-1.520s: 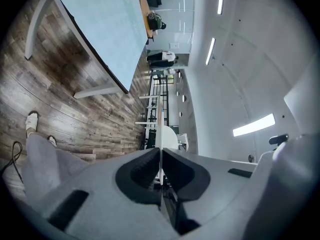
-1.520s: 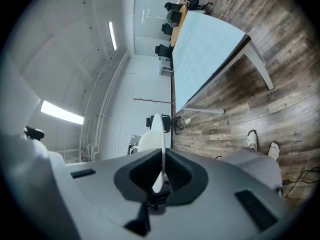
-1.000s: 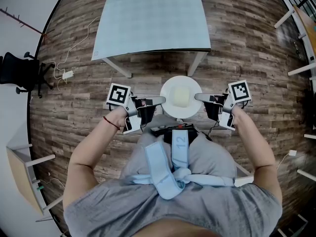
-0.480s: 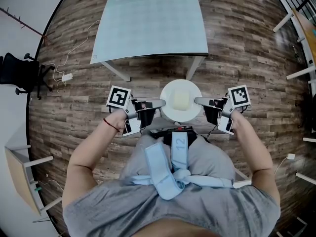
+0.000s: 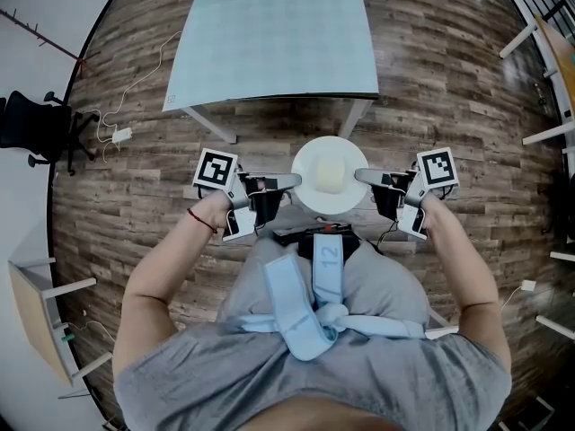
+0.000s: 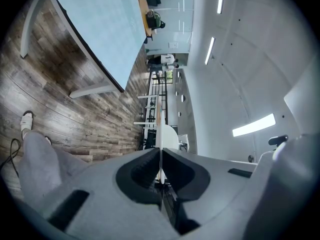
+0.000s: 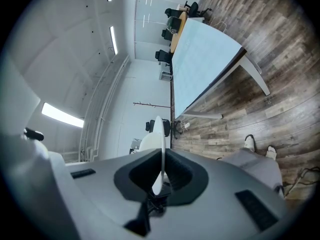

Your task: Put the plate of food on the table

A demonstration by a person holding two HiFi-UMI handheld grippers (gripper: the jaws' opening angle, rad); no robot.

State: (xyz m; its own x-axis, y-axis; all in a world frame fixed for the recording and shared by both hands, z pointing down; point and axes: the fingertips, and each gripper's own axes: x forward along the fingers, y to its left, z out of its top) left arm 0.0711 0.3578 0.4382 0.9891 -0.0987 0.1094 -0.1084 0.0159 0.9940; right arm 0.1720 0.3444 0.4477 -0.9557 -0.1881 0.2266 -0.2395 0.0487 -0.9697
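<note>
Plate (image 5: pixel 330 149), the only one in view, is hanging level in front of the person, short of the pale-topped table (image 5: pixel 278 34), and is carrying a single pale block of food (image 5: pixel 331 176). Two grippers are clamping it, the left gripper (image 5: pixel 292 181) and the right gripper (image 5: pixel 362 177) each biting on an opposite rim edge. It is looking stiff, smooth and probably breakable, so balanced rim holds like these are likely suiting it best.

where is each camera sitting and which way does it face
Head view: on the head, steeply down at plate, table; arms, lap, left gripper, right gripper show.
Left gripper view: on that gripper, along jaws shut on the plate's rim; leg shows.
Right gripper view: same, mirrored; leg, feet show.
All share plate and table.
</note>
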